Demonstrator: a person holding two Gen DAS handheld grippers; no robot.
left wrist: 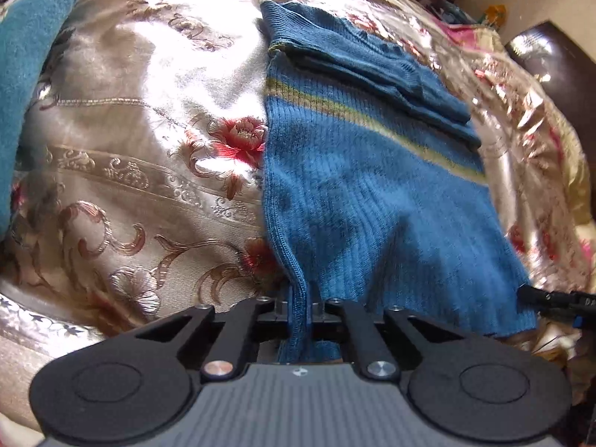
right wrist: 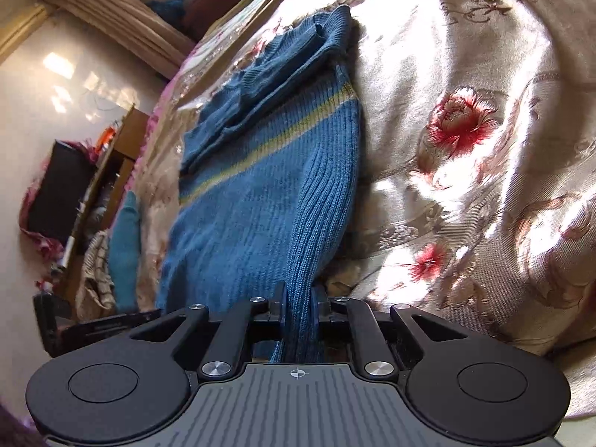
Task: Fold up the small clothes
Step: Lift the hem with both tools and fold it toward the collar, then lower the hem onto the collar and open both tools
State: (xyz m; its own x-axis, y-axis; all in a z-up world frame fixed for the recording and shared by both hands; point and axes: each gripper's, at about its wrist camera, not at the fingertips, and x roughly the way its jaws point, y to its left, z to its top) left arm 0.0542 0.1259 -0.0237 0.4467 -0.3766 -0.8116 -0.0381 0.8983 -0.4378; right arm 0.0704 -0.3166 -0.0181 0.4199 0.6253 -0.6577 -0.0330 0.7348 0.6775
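I am in the middle of a fold: the blue sweater lies flat on the flowered bed cover, sleeves already laid over its far part. My left hand-held gripper and right hand-held gripper are each clamped on a near hem corner. Next, I think, both must carry the hem to the far end evenly.

One blue knit sweater, one floral bedspread, two tools, one teal cushion.
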